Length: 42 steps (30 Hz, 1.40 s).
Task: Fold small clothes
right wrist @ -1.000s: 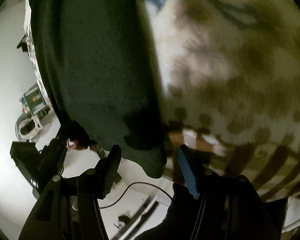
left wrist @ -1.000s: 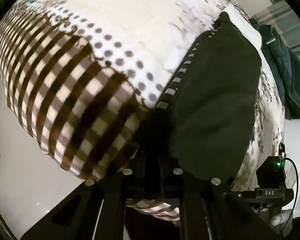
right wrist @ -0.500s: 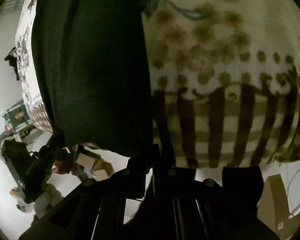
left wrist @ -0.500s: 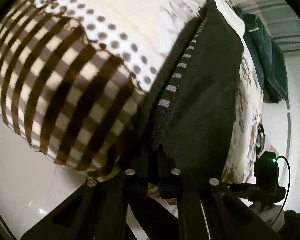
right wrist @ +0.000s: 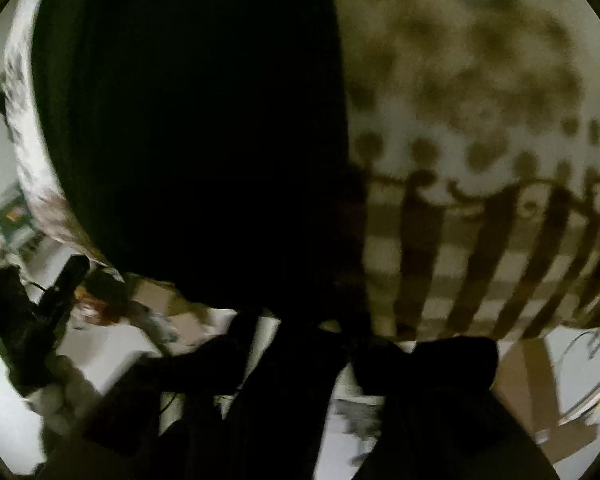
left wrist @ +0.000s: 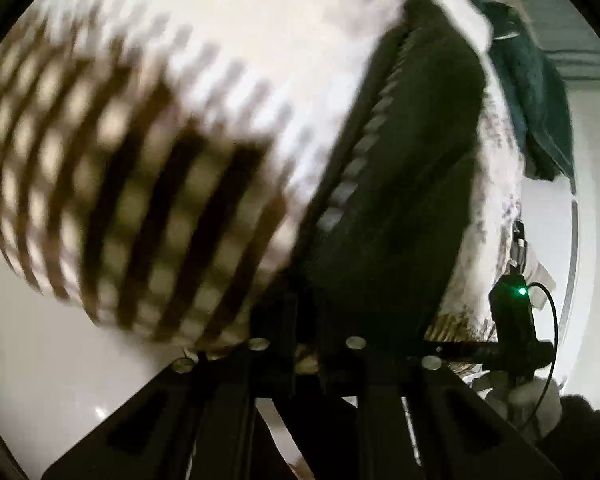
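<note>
A small black garment (left wrist: 412, 184) with a grey-striped edge lies on a bed covered by a cream blanket with brown checks and dots (left wrist: 140, 160). My left gripper (left wrist: 304, 316) is shut on the garment's near corner at the bed's edge. In the right wrist view the same black garment (right wrist: 204, 120) fills the left and middle. My right gripper (right wrist: 308, 320) is shut on its near edge, with its fingers dark and blurred. The other gripper shows in each view, at the right (left wrist: 516, 332) and at the left (right wrist: 56, 300).
A dark green garment (left wrist: 536, 92) lies at the bed's far right. The white floor (left wrist: 40, 360) runs below the bed's edge. Cardboard boxes (right wrist: 536, 384) and clutter stand on the floor in the right wrist view.
My right gripper closed on the garment's edge from open a second ago. Both grippers have moved with the garment's near edge; both views are now motion-blurred.
</note>
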Available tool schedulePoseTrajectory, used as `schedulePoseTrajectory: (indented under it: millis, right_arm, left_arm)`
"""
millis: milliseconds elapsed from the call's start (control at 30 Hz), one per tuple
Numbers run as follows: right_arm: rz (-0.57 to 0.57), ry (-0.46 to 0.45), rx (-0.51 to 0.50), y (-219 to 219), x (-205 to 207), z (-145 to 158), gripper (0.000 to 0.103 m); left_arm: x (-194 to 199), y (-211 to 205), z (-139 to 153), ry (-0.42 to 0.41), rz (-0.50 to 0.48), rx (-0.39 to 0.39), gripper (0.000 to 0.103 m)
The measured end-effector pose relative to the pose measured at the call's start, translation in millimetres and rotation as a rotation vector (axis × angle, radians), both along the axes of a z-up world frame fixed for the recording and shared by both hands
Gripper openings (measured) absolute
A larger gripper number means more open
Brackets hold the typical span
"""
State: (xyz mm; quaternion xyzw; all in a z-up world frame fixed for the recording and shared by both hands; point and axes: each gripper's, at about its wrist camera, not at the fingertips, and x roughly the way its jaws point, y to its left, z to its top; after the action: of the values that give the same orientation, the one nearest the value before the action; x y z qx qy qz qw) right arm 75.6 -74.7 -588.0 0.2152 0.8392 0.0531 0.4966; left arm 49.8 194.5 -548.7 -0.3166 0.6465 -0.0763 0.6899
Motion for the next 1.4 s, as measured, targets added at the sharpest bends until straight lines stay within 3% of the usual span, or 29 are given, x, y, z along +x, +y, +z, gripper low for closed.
schedulePoseTrajectory:
  millis: [33, 67, 100, 200, 300, 367, 500, 533, 567, 600, 633, 867, 1000, 1200, 1267, 1400]
  right_arm:
    - [-0.032, -0.020, 0.016, -2, 7, 9, 0.062]
    - [-0.053, -0.040, 0.025, -3, 16, 17, 0.062]
    - [-0.072, -0.064, 0.030, -5, 26, 26, 0.062]
    - [-0.145, -0.146, 0.023, -12, 64, 46, 0.062]
    - [-0.209, -0.237, 0.034, -18, 111, 55, 0.062]
    - [-0.250, -0.300, 0.027, -20, 151, 58, 0.062]
    - [-0.319, -0.342, 0.059, -18, 213, 46, 0.062]
    - [-0.332, -0.348, 0.065, -14, 222, 39, 0.062]
    - [-0.341, -0.353, 0.070, -10, 232, 36, 0.062]
    - [-0.346, -0.357, 0.075, -6, 241, 34, 0.062]
    - [-0.343, -0.364, 0.081, -3, 249, 31, 0.062]
    - [-0.301, -0.346, 0.072, -25, 288, 5, 0.062]
    - [-0.290, -0.324, 0.080, -45, 302, -12, 0.062]
    - [-0.291, -0.301, 0.100, -59, 297, -14, 0.062]
    - [-0.288, -0.293, 0.102, -62, 297, -19, 0.062]
    - [-0.257, -0.282, 0.095, -48, 304, -22, 0.062]
  left_arm:
    - [8, 1, 8, -0.021, -0.008, 0.006, 0.037]
    - [18, 2, 15, -0.046, -0.015, 0.007, 0.063]
    - [30, 4, 23, -0.082, -0.013, 0.006, 0.069]
    - [86, 2, 36, -0.179, -0.011, -0.028, 0.069]
    - [151, -10, 35, -0.243, -0.019, -0.005, 0.069]
    - [194, -21, 29, -0.250, -0.033, 0.022, 0.069]
    - [257, -54, 8, -0.214, -0.072, 0.042, 0.069]
    - [266, -62, 5, -0.215, -0.085, 0.074, 0.069]
    - [269, -61, 3, -0.222, -0.099, 0.104, 0.058]
    - [273, -66, 1, -0.236, -0.117, 0.132, 0.009]
    - [278, -71, -5, -0.226, -0.145, 0.165, 0.004]
    - [271, -34, -12, -0.231, -0.103, 0.196, 0.003]
    - [272, -38, -11, -0.230, -0.136, 0.203, 0.003]
    - [264, -36, -7, -0.150, -0.103, 0.095, 0.011]
    - [258, -39, -10, -0.130, -0.116, 0.114, 0.016]
    - [252, -45, -24, -0.099, -0.130, 0.103, 0.017]
